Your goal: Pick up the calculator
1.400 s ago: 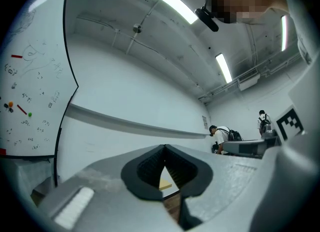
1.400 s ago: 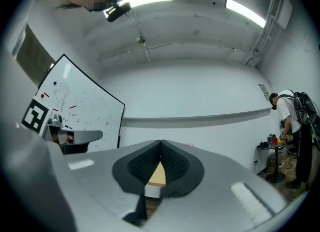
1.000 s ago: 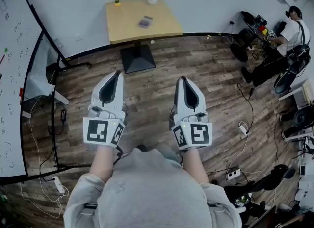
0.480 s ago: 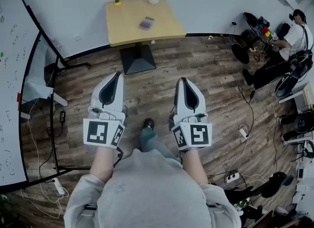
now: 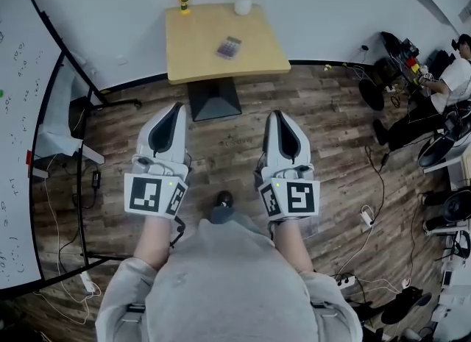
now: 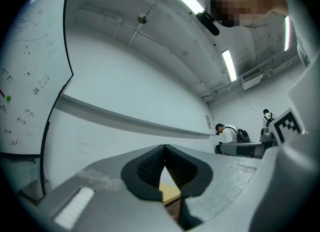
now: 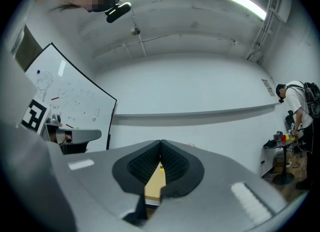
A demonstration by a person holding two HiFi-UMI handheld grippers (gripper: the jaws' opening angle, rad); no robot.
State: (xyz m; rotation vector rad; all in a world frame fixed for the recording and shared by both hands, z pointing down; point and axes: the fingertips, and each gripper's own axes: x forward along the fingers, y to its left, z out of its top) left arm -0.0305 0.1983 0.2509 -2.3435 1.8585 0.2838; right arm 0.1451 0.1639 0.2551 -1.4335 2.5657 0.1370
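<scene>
My left gripper (image 5: 175,107) and right gripper (image 5: 274,115) were both closed with nothing in them, held side by side above the wood floor (image 5: 331,127). The calculator (image 5: 229,47) lay on the yellow table (image 5: 184,68), well ahead of both tips.

Left gripper (image 5: 176,107) and right gripper (image 5: 274,115) side by side above wood floor (image 5: 331,134), jaws together, empty, pointing toward wooden table (image 5: 195,46). Calculator (image 5: 229,47) flat on tabletop, well apart from grippers. Flower vase (image 5: 243,2) and small yellow object (image 5: 184,0) at far edge. Whiteboard (image 5: 18,112) at left.
</scene>
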